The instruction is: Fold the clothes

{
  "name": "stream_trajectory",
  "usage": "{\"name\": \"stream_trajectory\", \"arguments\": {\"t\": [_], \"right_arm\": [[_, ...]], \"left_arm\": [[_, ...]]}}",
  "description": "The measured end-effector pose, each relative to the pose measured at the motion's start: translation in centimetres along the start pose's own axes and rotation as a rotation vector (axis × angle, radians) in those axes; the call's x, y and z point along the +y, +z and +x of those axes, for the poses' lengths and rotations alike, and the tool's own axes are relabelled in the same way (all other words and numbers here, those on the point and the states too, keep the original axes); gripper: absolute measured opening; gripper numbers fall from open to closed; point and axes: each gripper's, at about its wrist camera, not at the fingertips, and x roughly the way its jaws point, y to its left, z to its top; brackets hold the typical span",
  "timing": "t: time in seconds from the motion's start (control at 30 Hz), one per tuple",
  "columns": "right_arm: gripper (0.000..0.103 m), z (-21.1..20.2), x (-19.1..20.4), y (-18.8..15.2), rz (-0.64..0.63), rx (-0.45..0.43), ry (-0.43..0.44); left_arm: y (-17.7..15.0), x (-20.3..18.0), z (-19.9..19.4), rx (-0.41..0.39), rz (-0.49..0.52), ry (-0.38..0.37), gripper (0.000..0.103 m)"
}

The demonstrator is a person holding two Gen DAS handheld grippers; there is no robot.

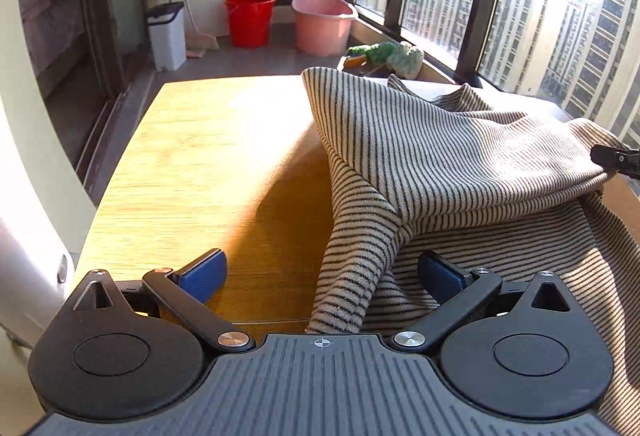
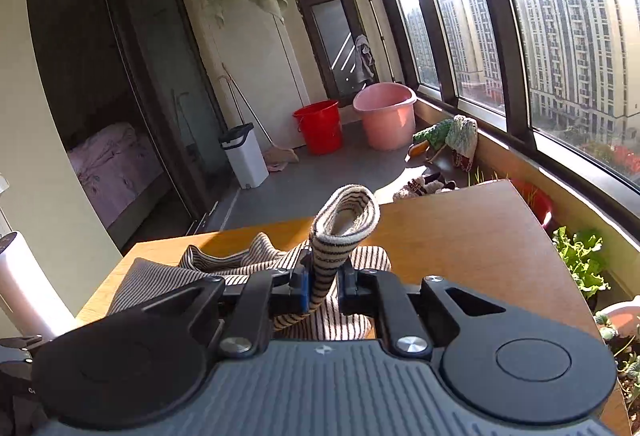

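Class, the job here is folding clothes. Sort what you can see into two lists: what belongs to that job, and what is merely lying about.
Belongs to the job:
striped garment
table
left gripper, open
right gripper, shut on the garment

Lying about:
red bucket
pink tub
white bin
broom
plant

Cream garment [image 1: 440, 151] with thin dark stripes; honey-yellow wooden table [image 1: 208, 155]; red bucket [image 1: 250, 20]; pink tub [image 1: 323, 23]; blue gripper pads [image 1: 204, 276].
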Motion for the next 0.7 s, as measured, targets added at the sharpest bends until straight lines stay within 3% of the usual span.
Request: {"name": "stream_trajectory", "arguments": {"t": [0.07, 0.13, 0.27, 0.47, 0.53, 0.57, 0.7], "right_arm": [[0.031, -0.5, -1.6, -1.8, 0.058, 0.0, -0.019], [0.032, -1.8, -2.8, -2.5, 0.125, -0.042, -0.002], [0.036, -2.5, -1.9, -1.5, 0.068, -0.092, 0.0], [0.039, 2.0, -0.6, -0.5, 0.055, 0.013, -0.047], [0.034, 2.2, -0.2, -0.3, 0.054, 0.025, -0.049], [0.021, 1.9, 0.2, 0.0, 0.036, 0.018, -0.049], [0.016, 0.8, 3.1, 2.6, -0.036, -0.029, 0.01]], "left_arm": [[0.4, 0.5, -0.6, -0.004, -0.017, -0.012, 0.103], [0.9, 0.5, -1.7, -0.035, -0.027, -0.038, 0.103], [2.2, -0.6, -3.3, -0.119, -0.046, -0.155, 0.103], [2.0, -5.1, -1.3, -0.129, 0.079, -0.182, 0.103], [1.3, -5.5, -1.0, -0.148, 0.11, -0.178, 0.103], [0.9, -5.6, -0.9, -0.161, 0.126, -0.169, 0.103], [-0.2, -4.4, -0.6, -0.187, 0.119, -0.126, 0.103]]}}
